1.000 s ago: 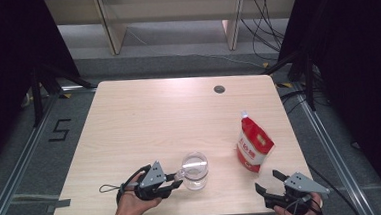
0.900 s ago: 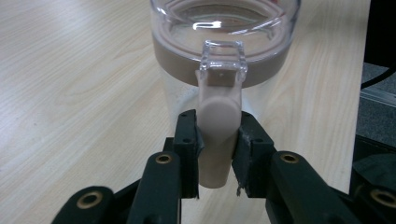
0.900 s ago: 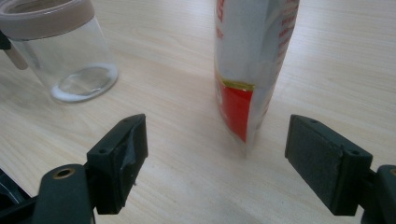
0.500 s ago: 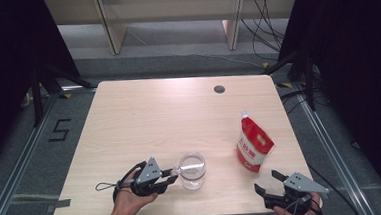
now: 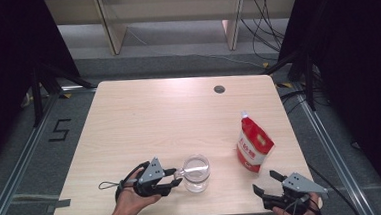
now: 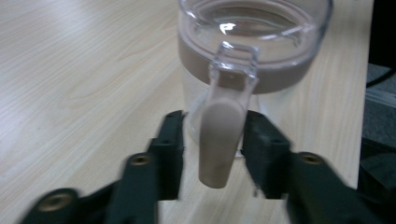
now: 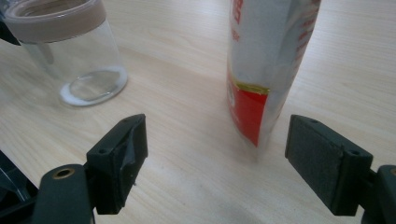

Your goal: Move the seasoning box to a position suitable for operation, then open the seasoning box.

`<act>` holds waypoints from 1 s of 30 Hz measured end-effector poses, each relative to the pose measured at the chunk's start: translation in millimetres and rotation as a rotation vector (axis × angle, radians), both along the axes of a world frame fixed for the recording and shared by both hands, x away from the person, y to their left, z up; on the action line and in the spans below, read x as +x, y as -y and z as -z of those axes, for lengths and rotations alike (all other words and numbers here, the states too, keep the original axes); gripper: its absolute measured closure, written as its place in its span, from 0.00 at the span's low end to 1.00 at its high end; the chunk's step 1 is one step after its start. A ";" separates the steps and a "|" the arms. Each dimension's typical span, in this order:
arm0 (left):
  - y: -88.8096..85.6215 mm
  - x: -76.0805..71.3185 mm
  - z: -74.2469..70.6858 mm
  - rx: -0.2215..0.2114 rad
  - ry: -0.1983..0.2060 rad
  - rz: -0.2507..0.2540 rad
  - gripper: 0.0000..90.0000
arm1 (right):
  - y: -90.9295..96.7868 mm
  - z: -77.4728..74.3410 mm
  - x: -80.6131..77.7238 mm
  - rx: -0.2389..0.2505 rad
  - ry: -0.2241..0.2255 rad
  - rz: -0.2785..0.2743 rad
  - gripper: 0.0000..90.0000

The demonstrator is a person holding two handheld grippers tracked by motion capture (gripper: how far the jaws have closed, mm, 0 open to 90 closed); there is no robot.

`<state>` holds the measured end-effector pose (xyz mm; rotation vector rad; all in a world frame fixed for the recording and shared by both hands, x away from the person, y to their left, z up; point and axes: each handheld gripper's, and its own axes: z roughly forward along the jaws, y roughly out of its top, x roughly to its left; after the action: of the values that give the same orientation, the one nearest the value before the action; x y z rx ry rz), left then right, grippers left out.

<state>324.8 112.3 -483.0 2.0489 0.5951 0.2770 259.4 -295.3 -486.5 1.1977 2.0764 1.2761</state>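
A clear glass jar (image 5: 196, 173) with a beige-rimmed lid stands near the table's front edge. Its beige latch tab (image 6: 222, 135) hangs down the jar's (image 6: 252, 46) side, between the jaws of my left gripper (image 5: 179, 178). Those jaws have just been opening: in the left gripper view the left gripper (image 6: 215, 123) shows a gap beside the tab, so nothing is gripped. A red and white pouch (image 5: 253, 146) stands upright to the right. My right gripper (image 5: 264, 181) waits open at the front right, facing the pouch (image 7: 271, 56) with the jar (image 7: 70, 51) off to one side.
The light wooden table (image 5: 154, 119) has a dark cable hole (image 5: 219, 89) at its far right. Both hands sit at the front edge. Beyond the table lie a grey floor, stand legs and cables.
The left gripper's jaws stand wider apart around the jar's latch tab than before. Both hands, the jar and the pouch have kept their places.
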 end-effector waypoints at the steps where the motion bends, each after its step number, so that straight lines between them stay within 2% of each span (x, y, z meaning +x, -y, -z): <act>1: 0.0 0.0 0.0 0.000 0.000 0.000 0.60 | 0.0 0.0 0.0 0.000 0.000 0.000 0.24; 2: 0.3 -0.9 -1.1 -0.018 -0.007 -0.002 0.60 | 0.8 0.2 1.8 -0.015 0.020 -0.019 0.24; 3: -0.7 -1.8 -2.7 -0.015 -0.004 0.000 0.57 | 0.4 0.3 1.8 -0.019 0.027 -0.017 0.24; 4: -0.8 -4.2 -5.4 -0.025 -0.002 0.000 0.54 | -0.3 -0.4 1.3 -0.010 0.017 -0.032 0.24; 5: -0.8 -5.1 -6.6 -0.024 -0.003 -0.001 0.52 | -1.3 0.2 1.3 -0.005 0.026 -0.031 0.24; 8: -1.8 -8.0 -10.3 -0.040 -0.022 -0.008 0.46 | -1.3 -0.2 1.6 -0.023 0.030 -0.044 0.24; 11: -4.2 -9.9 -12.8 -0.049 -0.028 -0.013 0.46 | -2.3 0.4 1.7 -0.021 0.028 -0.033 0.24; 14: -6.6 -13.1 -17.8 -0.072 -0.035 -0.019 0.46 | -2.6 0.0 1.4 -0.020 0.024 -0.047 0.24; 18: -6.8 -15.3 -22.9 -0.092 -0.040 -0.019 0.48 | -3.7 0.0 0.9 -0.023 0.024 -0.045 0.24; 19: -7.0 -15.7 -24.2 -0.091 -0.037 -0.022 0.49 | -3.5 0.6 2.2 -0.035 0.038 -0.051 0.24; 20: -7.4 -15.7 -27.0 -0.102 -0.030 -0.014 0.50 | -3.7 0.1 1.5 -0.026 0.029 -0.053 0.24; 22: -7.8 -16.1 -28.5 -0.096 -0.031 -0.017 0.52 | -3.6 0.1 2.0 -0.029 0.040 -0.053 0.24; 23: -7.2 -16.1 -29.1 -0.119 -0.035 -0.009 0.52 | -3.6 0.1 2.0 -0.029 0.040 -0.053 0.24; 27: -9.6 -16.5 -34.2 -0.127 -0.011 -0.010 0.61 | -5.0 -0.5 0.5 -0.021 0.011 -0.051 0.24; 30: -9.8 -17.0 -35.8 -0.137 -0.005 -0.020 0.70 | -6.5 -0.4 0.9 -0.026 0.015 -0.062 0.25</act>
<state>307.9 122.1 -447.2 1.9133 0.6214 0.2369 260.2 -288.8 -486.0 1.1176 2.1278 1.2781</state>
